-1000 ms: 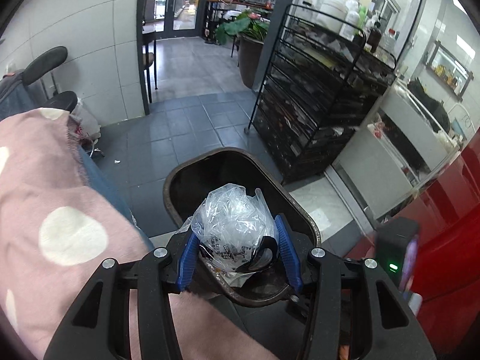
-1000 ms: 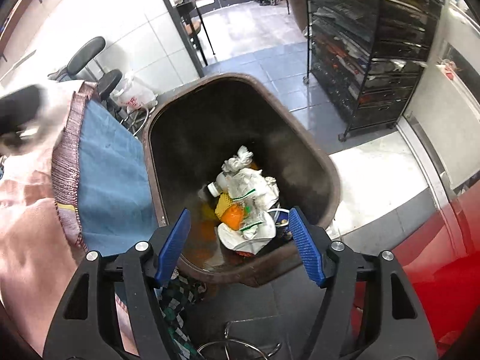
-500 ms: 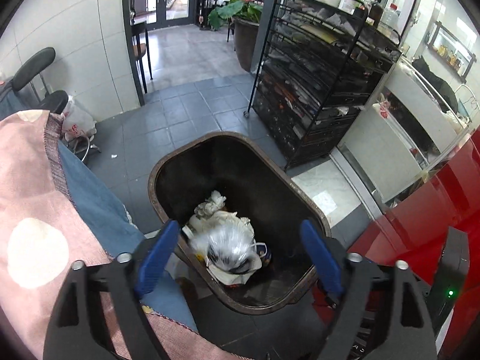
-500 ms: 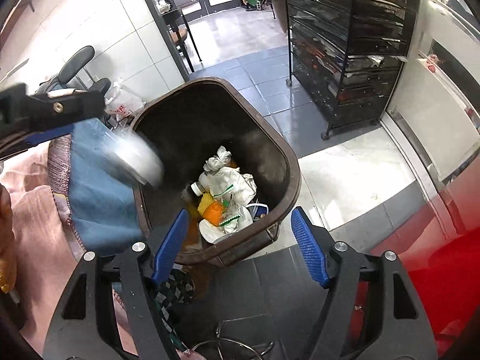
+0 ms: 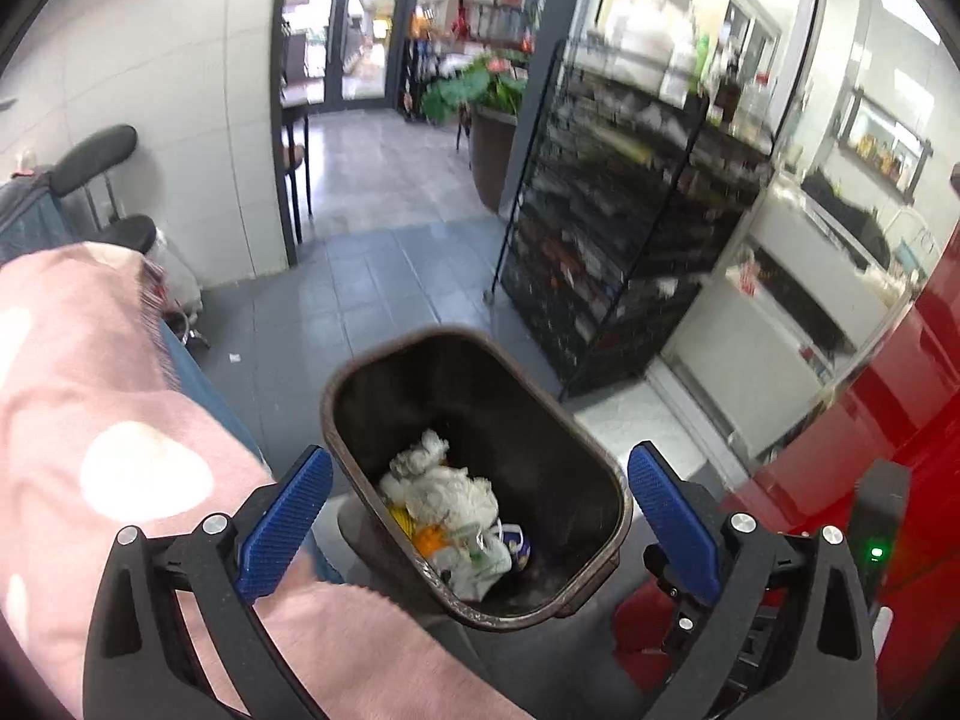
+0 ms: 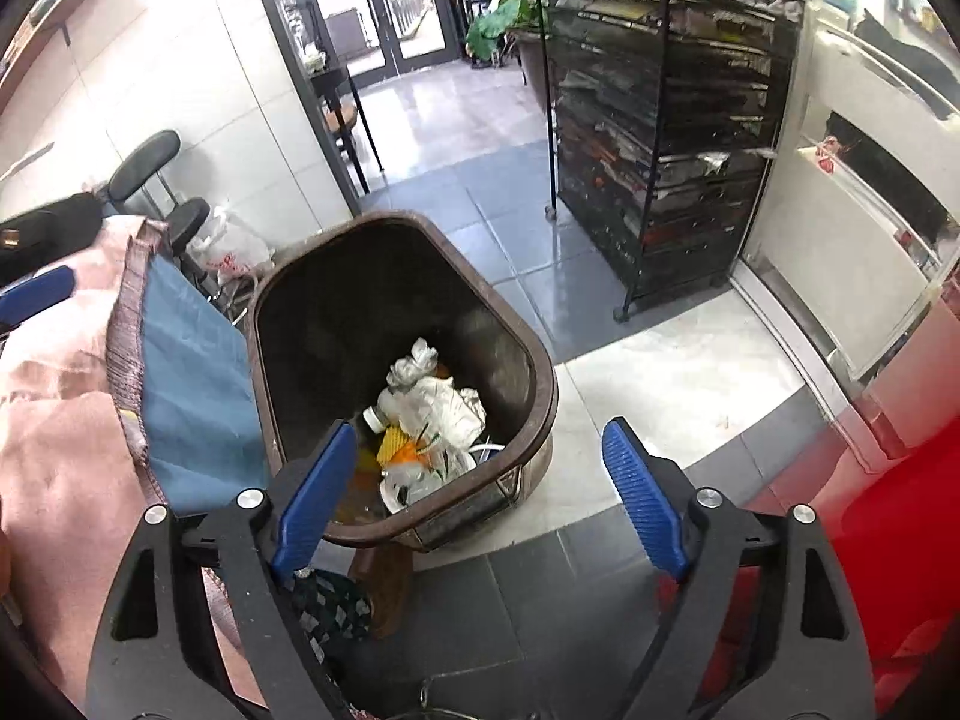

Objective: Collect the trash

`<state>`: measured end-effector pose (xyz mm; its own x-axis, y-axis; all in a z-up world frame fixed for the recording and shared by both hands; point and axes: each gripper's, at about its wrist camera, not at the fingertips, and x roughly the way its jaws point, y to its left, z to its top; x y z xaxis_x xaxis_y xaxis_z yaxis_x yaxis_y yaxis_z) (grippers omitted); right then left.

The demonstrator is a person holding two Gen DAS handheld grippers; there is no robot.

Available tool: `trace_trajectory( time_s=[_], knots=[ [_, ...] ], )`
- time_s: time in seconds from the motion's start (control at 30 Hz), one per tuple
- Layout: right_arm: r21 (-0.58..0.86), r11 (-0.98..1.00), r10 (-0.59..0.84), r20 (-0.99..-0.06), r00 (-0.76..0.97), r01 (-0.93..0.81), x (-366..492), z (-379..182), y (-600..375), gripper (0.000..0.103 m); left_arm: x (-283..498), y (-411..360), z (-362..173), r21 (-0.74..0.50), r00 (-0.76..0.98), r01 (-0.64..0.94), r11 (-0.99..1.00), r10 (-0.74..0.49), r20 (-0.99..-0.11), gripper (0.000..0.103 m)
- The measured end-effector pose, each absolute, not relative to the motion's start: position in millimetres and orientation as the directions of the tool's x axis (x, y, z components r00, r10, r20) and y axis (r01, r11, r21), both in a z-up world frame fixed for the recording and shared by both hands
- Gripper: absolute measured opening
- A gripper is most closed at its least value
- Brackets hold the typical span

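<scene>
A brown trash bin (image 5: 336, 378) stands on the tiled floor below both grippers. At its bottom lies a trash pile (image 5: 447, 495) of white crumpled bags, clear plastic, and yellow and orange bits. My left gripper (image 5: 479, 455) hovers above the bin's near rim, its jaws opening wide with nothing between the blue pads. In the right wrist view the same bin (image 6: 543, 378) and trash pile (image 6: 432, 408) sit ahead of my right gripper (image 6: 479, 429). Its jaws are also opening and hold nothing. A blue pad (image 6: 36, 294) of the left gripper shows at the left edge.
A black wire rack (image 6: 660, 138) full of goods stands right of the bin, with a potted plant (image 5: 480, 90) behind it. A black chair (image 6: 156, 174) and a white bag (image 6: 231, 252) are to the left. Pink and blue cloth (image 5: 90, 396) fills the left; a red surface (image 6: 900, 510) the right.
The left gripper let go of the crumpled clear plastic bag, which dropped into the bin. Both pairs of jaws spread wider, and both grippers drew back from the bin.
</scene>
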<state>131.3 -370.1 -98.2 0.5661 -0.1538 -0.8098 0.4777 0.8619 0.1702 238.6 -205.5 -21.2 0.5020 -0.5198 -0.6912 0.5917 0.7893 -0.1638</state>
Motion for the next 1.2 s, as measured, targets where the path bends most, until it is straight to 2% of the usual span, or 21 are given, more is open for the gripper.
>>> trace_trajectory(
  time_s=[0.27,0.37,0.47,0.87,1.03,1.2],
  knots=[
    [0.161,0.875,-0.179,-0.770,0.613,0.457,124,-76,-353,0.087,209,-171,9,-0.172,0.564,0.587,0.791,-0.551,-0.615,0.097],
    [0.146,0.895,-0.191,-0.729,0.658,0.421,119,-61,-336,0.088,195,-158,11,-0.156,0.591,0.576,0.802,-0.541,-0.599,0.097],
    [0.133,0.912,-0.207,-0.668,0.715,0.389,111,-42,-316,0.095,184,-143,12,-0.151,0.617,0.552,0.820,-0.523,-0.588,0.097],
    [0.055,0.955,-0.240,-0.437,0.867,0.292,67,14,-242,0.097,128,-64,18,-0.091,0.786,0.351,0.932,-0.346,-0.513,0.097],
    [0.001,0.971,-0.225,-0.323,0.919,0.238,37,31,-211,0.097,94,-42,19,-0.063,0.856,0.246,0.967,-0.247,-0.454,0.097],
    [-0.016,0.982,-0.185,-0.285,0.940,0.189,16,35,-193,0.097,71,-21,16,-0.087,0.881,0.200,0.976,-0.218,-0.419,0.097]
  ],
)
